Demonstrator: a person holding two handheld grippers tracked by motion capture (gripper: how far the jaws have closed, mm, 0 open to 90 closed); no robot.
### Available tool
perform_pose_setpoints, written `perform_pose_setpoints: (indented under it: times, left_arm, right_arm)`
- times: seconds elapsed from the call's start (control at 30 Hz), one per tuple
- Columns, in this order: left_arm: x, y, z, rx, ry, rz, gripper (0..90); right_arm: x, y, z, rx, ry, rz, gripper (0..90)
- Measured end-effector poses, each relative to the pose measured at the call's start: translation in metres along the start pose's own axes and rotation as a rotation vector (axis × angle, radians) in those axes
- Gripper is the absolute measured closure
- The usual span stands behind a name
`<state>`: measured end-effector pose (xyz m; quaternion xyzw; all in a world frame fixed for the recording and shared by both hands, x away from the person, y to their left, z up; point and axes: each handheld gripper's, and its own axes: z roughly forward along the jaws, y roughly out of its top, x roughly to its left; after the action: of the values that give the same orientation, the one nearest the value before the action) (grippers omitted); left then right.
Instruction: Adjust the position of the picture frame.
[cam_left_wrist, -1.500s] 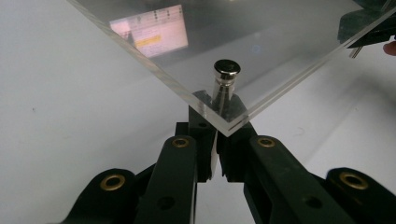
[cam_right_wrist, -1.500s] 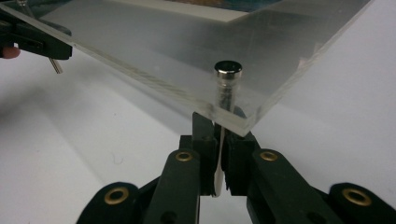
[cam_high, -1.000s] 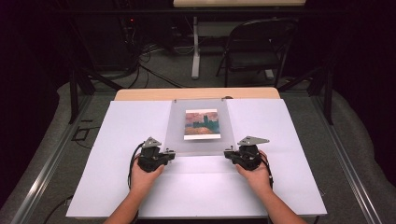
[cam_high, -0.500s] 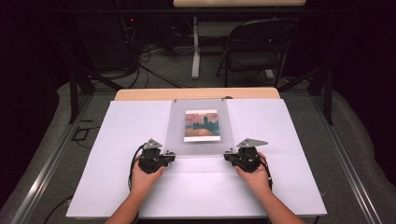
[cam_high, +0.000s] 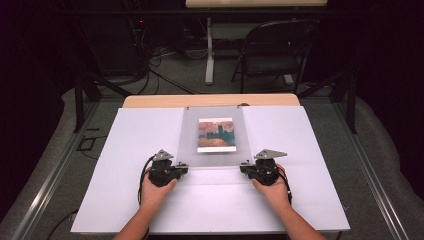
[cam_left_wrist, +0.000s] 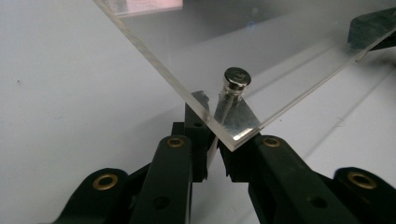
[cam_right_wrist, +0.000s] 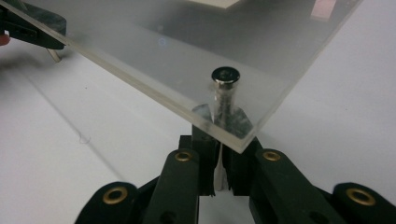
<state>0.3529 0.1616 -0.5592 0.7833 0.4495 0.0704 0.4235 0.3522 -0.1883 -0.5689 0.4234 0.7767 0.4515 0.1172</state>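
both tongs, left (cam_high: 183, 167) & right (cam_high: 244, 169), look clamped on the near corners of the clear sheet (cam_high: 215, 150) w/ its studs (cam_left_wrist: 236, 78) just ahead of the jaws, prob mid-lift off the print (cam_high: 216, 134) beyond, so next needs both raised evenly.

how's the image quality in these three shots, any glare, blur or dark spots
High view: white table cover evenly lit, surroundings nearly black, picture soft. Left gripper view: acrylic sheet hazy with pale reflections, metal stud sharp, far edge blurred. Right gripper view: same haze, faint glare spot, the stud in focus.
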Motion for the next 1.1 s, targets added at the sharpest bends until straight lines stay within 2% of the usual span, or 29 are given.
perform_pose_setpoints:
  times: [0.07,0.17,0.2,0.23,0.27,0.3,0.33,0.43,0.47,0.53,0.57,0.73,0.87,0.97,1.1]
  left_arm:
    - [-0.001,0.000,0.000,-0.010,-0.004,-0.002,76.3]
    - [-0.003,-0.001,0.000,-0.013,-0.001,-0.003,64.4]
    - [-0.005,-0.002,0.001,-0.011,0.003,-0.005,60.2]
    - [-0.005,-0.002,0.001,-0.011,0.003,-0.005,58.2]
    - [-0.007,-0.002,0.002,-0.012,0.001,0.003,53.8]
    - [-0.008,-0.002,0.002,-0.015,0.005,0.006,53.8]
    - [-0.010,-0.002,0.002,-0.023,0.010,0.015,48.6]
    - [-0.012,-0.003,0.001,-0.031,0.018,0.018,42.0]
    - [-0.013,-0.003,0.000,-0.031,0.012,0.017,39.3]
    - [-0.016,-0.003,-0.002,-0.030,0.002,0.010,38.1]
    - [-0.018,-0.004,-0.004,-0.027,0.002,0.020,37.7]
    - [-0.023,-0.005,-0.012,-0.008,0.016,0.039,36.4]
    - [-0.025,-0.009,-0.022,0.008,0.023,0.043,36.2]
    - [-0.025,-0.013,-0.031,-0.002,0.025,0.050,36.4]
    - [-0.026,-0.018,-0.044,-0.020,0.029,0.061,36.2]
  right_arm:
    - [-0.001,0.000,-0.002,-0.009,0.013,0.027,78.5]
    - [-0.001,-0.001,-0.003,-0.010,0.013,0.024,75.0]
    - [0.001,-0.002,-0.005,-0.015,-0.006,0.010,68.4]
    - [0.001,-0.002,-0.005,-0.015,-0.006,0.010,68.4]
    - [0.002,-0.001,-0.007,-0.017,-0.017,0.007,61.3]
    - [0.002,-0.001,-0.007,-0.017,-0.017,0.007,61.3]
    - [0.003,-0.001,-0.008,-0.024,-0.028,0.013,55.6]
    - [0.004,-0.001,-0.008,-0.026,-0.034,0.007,51.3]
    - [0.006,0.000,-0.009,-0.024,-0.035,0.004,45.5]
    - [0.007,0.000,-0.010,-0.008,-0.032,0.018,42.3]
    - [0.008,0.001,-0.011,-0.002,-0.030,0.015,41.5]
    - [0.019,0.003,-0.021,0.042,-0.052,-0.055,37.9]
    - [0.024,0.000,-0.029,0.069,-0.053,-0.079,37.9]
    - [0.026,-0.003,-0.036,0.088,-0.045,-0.079,38.0]
    - [0.029,-0.006,-0.049,0.076,-0.045,-0.089,38.4]
